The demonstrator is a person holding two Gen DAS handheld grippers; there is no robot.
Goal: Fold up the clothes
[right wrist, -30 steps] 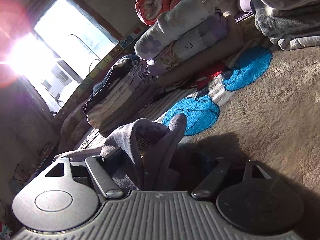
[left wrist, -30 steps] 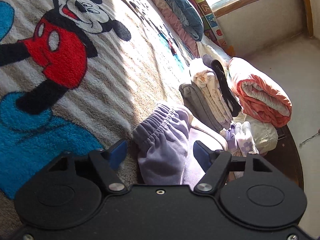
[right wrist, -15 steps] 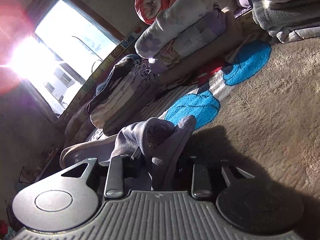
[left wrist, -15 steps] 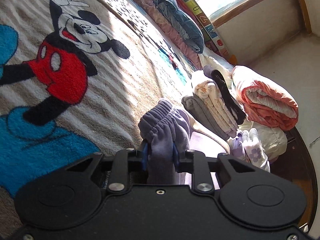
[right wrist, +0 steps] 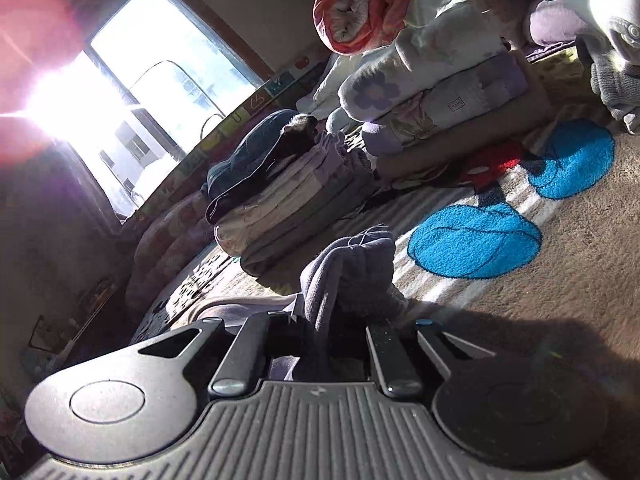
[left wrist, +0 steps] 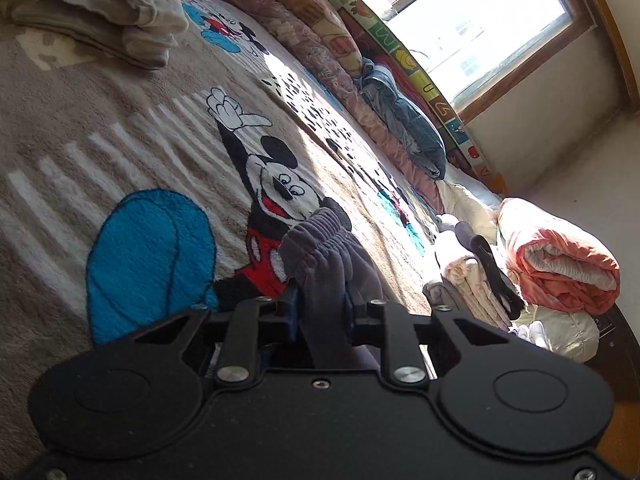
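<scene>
Count: two hand-held grippers, left [left wrist: 322, 304] and right [right wrist: 334, 316]. One lilac-grey garment [left wrist: 328, 256] pinched in both. One cartoon-mouse blanket [left wrist: 132, 152]. One window [left wrist: 476, 20]. One orange rolled quilt [left wrist: 560, 268]. Folded-clothes stacks, right wrist view: two clear ones [right wrist: 292, 204], [right wrist: 436, 96]; others too cropped to count.
</scene>
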